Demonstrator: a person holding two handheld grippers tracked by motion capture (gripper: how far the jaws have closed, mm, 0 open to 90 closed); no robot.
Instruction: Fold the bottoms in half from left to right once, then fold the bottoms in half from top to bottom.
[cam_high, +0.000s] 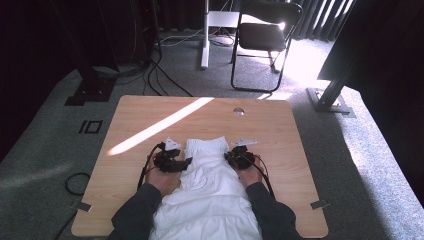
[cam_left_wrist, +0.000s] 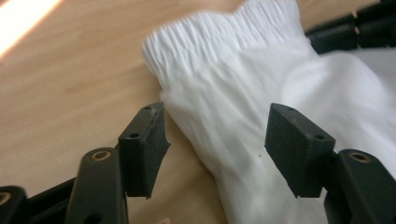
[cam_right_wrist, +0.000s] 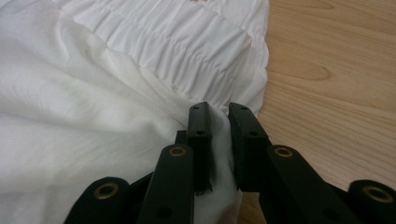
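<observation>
A white garment (cam_high: 210, 185) with a gathered, elastic band at its far end lies flat on the wooden table (cam_high: 150, 112), running from the middle toward the near edge. My left gripper (cam_high: 186, 162) sits at the garment's left edge, open, its jaws astride the cloth (cam_left_wrist: 243, 102) just below the gathered band. At the right edge my right gripper (cam_high: 229, 157) is shut on a fold of the white garment (cam_right_wrist: 93, 93), with cloth pinched between the pads (cam_right_wrist: 200, 135) just below the band. The other gripper's black fingers (cam_left_wrist: 355, 28) show at the far side in the left gripper view.
A strip of sunlight (cam_high: 160, 125) crosses the table's far left part. A small round hole (cam_high: 238, 111) sits near the far edge. Beyond the table stand a black folding chair (cam_high: 265, 37) and a white post (cam_high: 204, 35). Cables (cam_high: 150, 75) lie on the grey carpet.
</observation>
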